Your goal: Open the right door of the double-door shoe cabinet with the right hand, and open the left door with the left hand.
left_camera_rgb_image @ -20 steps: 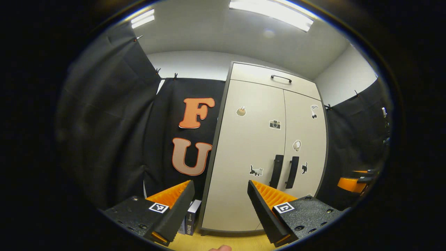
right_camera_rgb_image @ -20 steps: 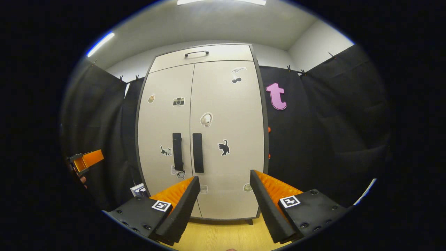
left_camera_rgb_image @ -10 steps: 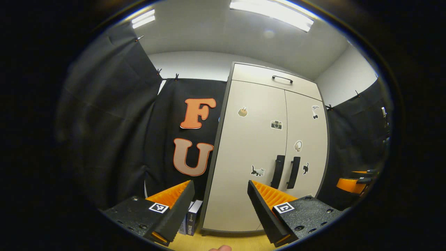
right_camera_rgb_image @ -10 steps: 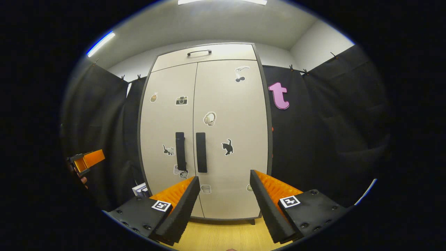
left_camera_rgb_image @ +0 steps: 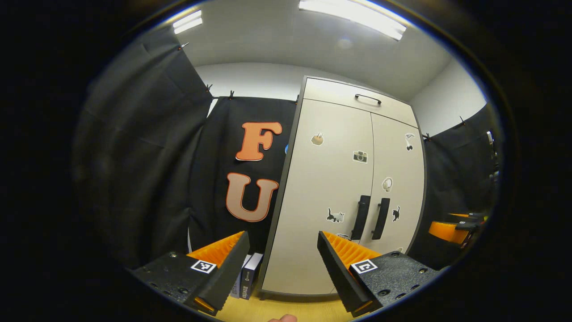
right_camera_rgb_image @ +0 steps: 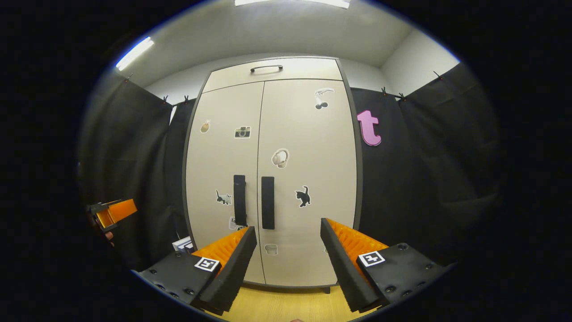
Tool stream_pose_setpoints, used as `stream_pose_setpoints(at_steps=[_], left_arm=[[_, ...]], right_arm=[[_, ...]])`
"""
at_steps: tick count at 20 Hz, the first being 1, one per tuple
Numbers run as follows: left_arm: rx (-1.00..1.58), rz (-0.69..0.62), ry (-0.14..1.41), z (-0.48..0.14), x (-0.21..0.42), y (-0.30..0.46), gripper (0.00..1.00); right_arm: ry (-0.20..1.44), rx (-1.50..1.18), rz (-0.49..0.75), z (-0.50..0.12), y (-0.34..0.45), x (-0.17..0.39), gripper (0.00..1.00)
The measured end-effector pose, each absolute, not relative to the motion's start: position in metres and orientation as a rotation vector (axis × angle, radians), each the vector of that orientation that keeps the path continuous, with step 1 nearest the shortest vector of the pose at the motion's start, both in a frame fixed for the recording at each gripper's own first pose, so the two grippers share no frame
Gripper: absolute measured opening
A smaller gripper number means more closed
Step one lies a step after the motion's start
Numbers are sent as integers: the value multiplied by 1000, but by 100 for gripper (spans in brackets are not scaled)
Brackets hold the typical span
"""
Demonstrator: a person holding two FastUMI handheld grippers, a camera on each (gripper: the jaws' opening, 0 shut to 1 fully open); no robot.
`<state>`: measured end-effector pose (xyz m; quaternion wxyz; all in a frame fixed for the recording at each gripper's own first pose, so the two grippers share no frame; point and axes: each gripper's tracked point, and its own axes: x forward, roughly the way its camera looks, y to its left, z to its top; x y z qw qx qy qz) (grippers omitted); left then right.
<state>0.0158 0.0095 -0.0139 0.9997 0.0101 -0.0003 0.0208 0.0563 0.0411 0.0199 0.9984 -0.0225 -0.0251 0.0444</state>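
Standing off from the shoe cabinet (right_camera_rgb_image: 270, 179), both doors shut, nothing gripped yet. Going left to right:

My left gripper (left_camera_rgb_image: 282, 264) has its fingers spread wide, empty, aimed at the cabinet's left edge; some books (left_camera_rgb_image: 246, 279) stand on the floor (left_camera_rgb_image: 286, 308) just beside that corner. In the left gripper view the cabinet sits right of centre and the left door (left_camera_rgb_image: 326, 188) is seen at an angle, w/ its handle near the centre seam.

In the right gripper view the left handle (right_camera_rgb_image: 240, 200) and right handle (right_camera_rgb_image: 267, 202) are upright bars side by side, either side of the seam. My right gripper (right_camera_rgb_image: 288, 259) is also wide open and empty, facing the right door (right_camera_rgb_image: 308, 179) nearly square on, but well apart from it. A top drawer (right_camera_rgb_image: 272, 69) w/ its own pull sits above; not my concern.

Step in hand, I'd say: approach for the right door. Next move needs the right fingers brought fwd and a bit left, straddling the right handle w/o catching the left one, then closing and pulling along the hinge arc. Left door after that, same approach.
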Motion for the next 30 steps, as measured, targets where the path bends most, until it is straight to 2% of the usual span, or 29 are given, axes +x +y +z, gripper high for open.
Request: stream_pose_setpoints(at_steps=[1, 2, 3, 11, 14, 15, 16, 17, 19, 20, 21, 22, 23, 25, 27, 29, 30], left_arm=[[21, 47, 1, -15, 15, 11, 94], [20, 52, 3, -15, 14, 12, 94], [18, 58, 6, -17, 12, 15, 94], [6, 113, 14, -22, 2, 36, 94], [22, 144, 6, -19, -4, 48, 94], [31, 155, 1, -17, -4, 52, 94], [39, 165, -5, -15, -6, 56, 95], [44, 174, -9, -14, -6, 59, 95], [47, 184, -9, -15, -6, 63, 94], [45, 185, -6, -16, -5, 63, 94], [44, 183, -4, -16, -4, 63, 94], [45, 181, -3, -17, -3, 63, 94], [46, 179, -4, -17, -3, 62, 94], [45, 168, -4, -17, -1, 60, 94], [44, 159, -6, -17, 1, 57, 94], [44, 153, -10, -17, -1, 56, 94], [44, 150, -11, -17, 0, 56, 94]], right_arm=[[-64, -46, 97, 27, 45, 62, 98], [-78, -46, 107, 35, 50, 70, 93], [-89, -45, 119, 42, 55, 77, 97], [-149, -36, 147, 76, 87, 169, 98], [-97, -16, 141, 62, 88, 209, 98], [-79, -15, 132, 56, 85, 219, 92], [-63, -12, 125, 50, 84, 226, 92], [-49, -10, 124, 43, 84, 232, 98], [-20, -15, 124, 30, 85, 241, 98], [-5, -21, 120, 24, 86, 245, 92], [10, -25, 111, 19, 85, 249, 92], [3, -33, 93, 19, 82, 250, 98], [-19, -45, 91, 24, 84, 249, 92], [-29, -60, 63, 22, 82, 250, 94], [-36, -74, 47, 22, 83, 251, 87], [-42, -79, 47, 20, 90, 251, 91], [-45, -77, 54, 19, 93, 251, 80]])
